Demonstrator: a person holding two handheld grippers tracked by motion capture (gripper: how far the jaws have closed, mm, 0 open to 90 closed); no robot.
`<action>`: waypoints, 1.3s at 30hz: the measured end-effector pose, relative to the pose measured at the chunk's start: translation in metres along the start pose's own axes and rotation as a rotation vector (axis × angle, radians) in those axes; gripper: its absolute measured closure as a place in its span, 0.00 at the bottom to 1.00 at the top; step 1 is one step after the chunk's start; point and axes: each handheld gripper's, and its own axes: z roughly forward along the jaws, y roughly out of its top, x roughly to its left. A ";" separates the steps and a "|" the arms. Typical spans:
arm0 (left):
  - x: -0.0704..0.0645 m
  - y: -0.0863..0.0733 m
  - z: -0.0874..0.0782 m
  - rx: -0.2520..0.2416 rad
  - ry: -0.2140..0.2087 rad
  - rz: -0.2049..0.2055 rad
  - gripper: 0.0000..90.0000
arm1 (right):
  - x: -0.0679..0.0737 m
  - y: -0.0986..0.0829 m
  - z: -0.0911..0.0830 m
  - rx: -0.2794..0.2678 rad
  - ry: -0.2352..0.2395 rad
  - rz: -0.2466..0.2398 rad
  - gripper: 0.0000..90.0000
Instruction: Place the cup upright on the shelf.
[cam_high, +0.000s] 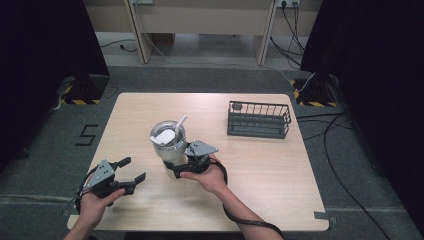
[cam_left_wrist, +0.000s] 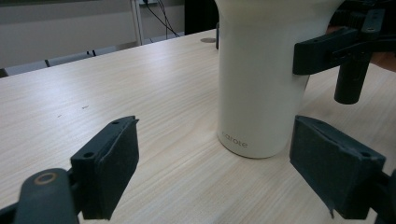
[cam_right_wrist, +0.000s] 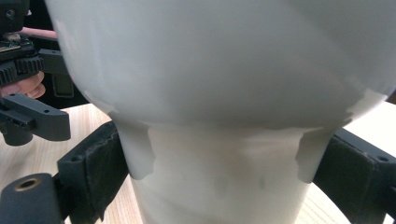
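- Where the wooden table (cam_high: 260, 170) is seen from the high view, a cream tumbler (cam_high: 169, 145) is found standing upright near its middle, slightly toward the near-left.
- A clear lid (cam_high: 167, 134) is seated on the tumbler's wide top, and a white straw (cam_high: 180, 123) is seen leaning out of it toward the far right.
- The right gripper (cam_high: 181, 165) is clamped on the tumbler's narrow lower body — in the right gripper view both black pads are pressed against the cream wall, one on each side, just under the flare of the cup.
- The right hand (cam_high: 210, 177) is wrapped around that gripper, just to the right of the tumbler; a black cable (cam_high: 245, 220) is trailed back toward the near edge.
- The left gripper (cam_high: 131, 170) is held released, with the jaws spread wide and nothing between them; it is placed to the near-left of the tumbler, close but apart from it.
- In the left gripper view the tumbler's base (cam_left_wrist: 254, 93) is seen resting flat on the table, with faint lettering near the bottom rim — it sits ahead of the open jaws, nearer the right-hand one.
- The left hand (cam_high: 97, 197) is seen gripping its tool at the near-left part of the table.
- A dark wire basket (cam_high: 259, 120) is set at the far right of the table, well apart from the tumbler; a small round grey item (cam_high: 236, 106) is seen at its far-left corner, too small to identify.
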 end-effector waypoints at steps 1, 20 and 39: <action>0.000 0.000 0.000 -0.001 0.000 0.000 0.17 | 0.000 0.001 0.000 0.002 0.000 -0.005 0.12; 0.001 0.000 -0.001 -0.002 0.007 -0.002 0.17 | -0.001 0.010 -0.001 0.002 -0.007 0.011 0.12; 0.002 0.000 -0.002 -0.004 0.009 -0.003 0.17 | -0.005 0.017 -0.005 -0.036 -0.013 0.055 0.13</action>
